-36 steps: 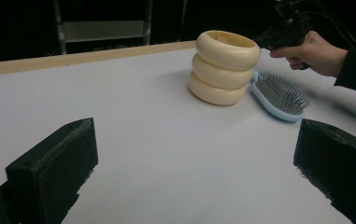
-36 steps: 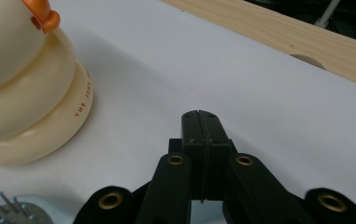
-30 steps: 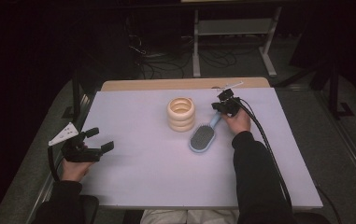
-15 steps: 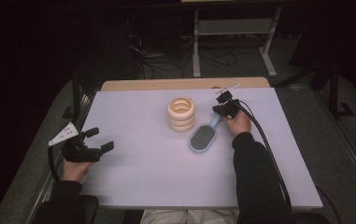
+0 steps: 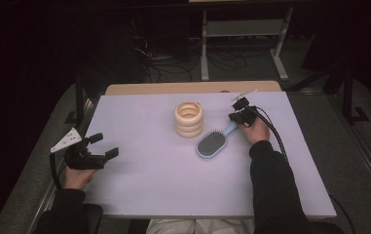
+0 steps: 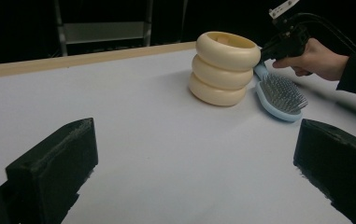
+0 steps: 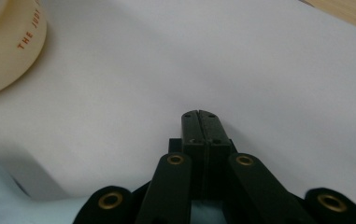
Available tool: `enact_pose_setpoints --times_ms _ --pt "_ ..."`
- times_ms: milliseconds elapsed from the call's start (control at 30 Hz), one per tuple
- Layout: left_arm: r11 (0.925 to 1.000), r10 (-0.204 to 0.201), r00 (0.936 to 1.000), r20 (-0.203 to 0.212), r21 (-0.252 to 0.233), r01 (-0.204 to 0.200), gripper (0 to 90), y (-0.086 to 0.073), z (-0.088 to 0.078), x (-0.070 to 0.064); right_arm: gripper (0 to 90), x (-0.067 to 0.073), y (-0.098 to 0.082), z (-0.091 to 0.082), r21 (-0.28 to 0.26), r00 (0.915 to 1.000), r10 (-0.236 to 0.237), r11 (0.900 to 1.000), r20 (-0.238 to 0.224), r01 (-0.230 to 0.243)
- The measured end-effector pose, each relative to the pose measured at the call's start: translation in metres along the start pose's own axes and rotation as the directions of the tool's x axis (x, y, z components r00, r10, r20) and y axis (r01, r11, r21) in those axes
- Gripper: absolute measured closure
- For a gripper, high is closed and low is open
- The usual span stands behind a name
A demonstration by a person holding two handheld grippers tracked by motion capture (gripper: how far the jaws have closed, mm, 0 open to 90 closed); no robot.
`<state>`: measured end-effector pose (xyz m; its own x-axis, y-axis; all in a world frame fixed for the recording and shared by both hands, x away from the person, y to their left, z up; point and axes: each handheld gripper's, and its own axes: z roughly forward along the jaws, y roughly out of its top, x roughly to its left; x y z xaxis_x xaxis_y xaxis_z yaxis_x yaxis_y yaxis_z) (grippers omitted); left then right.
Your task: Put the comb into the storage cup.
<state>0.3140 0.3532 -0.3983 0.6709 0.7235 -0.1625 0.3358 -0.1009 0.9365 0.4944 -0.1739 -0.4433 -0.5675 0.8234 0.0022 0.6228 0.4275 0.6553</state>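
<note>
Hairbrush (image 5: 213, 144) flat on bench (image 5: 139, 190) beside ring stack (image 5: 189, 118) | your right tongs (image 5: 239, 115) pressed together at its handle, nothing visibly clamped | your left tongs (image 5: 101, 146) apart, idle | no lift evident.

Desk (image 5: 163, 185): matt, smooth pale covering; bare wood strip at far edge. Ringed holder (image 5: 189, 118): cream, smooth, slight sheen, plastic-like. Hairbrush (image 5: 211, 145): light blue glossy plastic, dark bristle bed. Right tool (image 7: 199, 122): matt black jaws, brass-coloured rivets. Left tool (image 6: 189, 177): black pads, rough-edged, rubbery.
</note>
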Motion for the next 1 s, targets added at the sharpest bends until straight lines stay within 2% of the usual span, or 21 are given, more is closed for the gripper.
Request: enact_pose_setpoints --times_ms 167,467,1000 --pt "1.0 0.001 1.0 0.0 0.002 -0.001 0.0 0.0 0.0 0.0 89.1 -0.003 -0.006 -0.005 -0.005 1.0 0.002 1.0 0.0 -0.002" --pt "1.0 0.004 1.0 -0.003 0.0 -0.004 0.0 0.0 -0.001 0.0 89.0 -0.007 -0.02 -0.016 -0.019 0.9993 0.038 0.999 -0.007 -0.038" --pt "1.0 0.002 1.0 0.0 0.003 -0.002 0.0 0.0 -0.001 0.0 89.0 -0.006 -0.036 -0.031 -0.002 0.9997 0.021 1.0 -0.01 -0.021"
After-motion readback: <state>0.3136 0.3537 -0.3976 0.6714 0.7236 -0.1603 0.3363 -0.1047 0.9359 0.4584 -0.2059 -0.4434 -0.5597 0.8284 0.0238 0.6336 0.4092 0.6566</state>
